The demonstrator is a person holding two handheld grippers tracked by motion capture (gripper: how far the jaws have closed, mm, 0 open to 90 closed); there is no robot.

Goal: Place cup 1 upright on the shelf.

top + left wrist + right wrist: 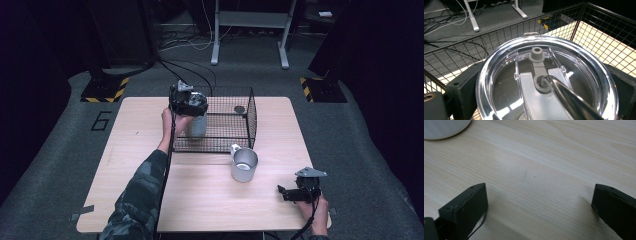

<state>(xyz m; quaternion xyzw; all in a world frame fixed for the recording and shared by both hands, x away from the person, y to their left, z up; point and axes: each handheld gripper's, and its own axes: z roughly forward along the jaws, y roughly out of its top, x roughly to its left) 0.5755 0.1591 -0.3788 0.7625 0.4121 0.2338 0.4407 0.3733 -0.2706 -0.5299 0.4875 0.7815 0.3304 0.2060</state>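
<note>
Right tool (286,192) rests low, jaws apart; left tool (192,107) seemingly grips tumbler (196,125).

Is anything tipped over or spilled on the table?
No, nothing stands out. The metal mug stands upright on the table, and the left claw holds a lidded tumbler upright in the wire basket. No spills show.

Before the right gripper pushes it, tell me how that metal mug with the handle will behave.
The metal mug stands upright and open on the bare wooden table, so it will probably slide rather than tip. It looks thin-walled and empty, so likely light. A push off-centre, near its handle, may spin it.
</note>
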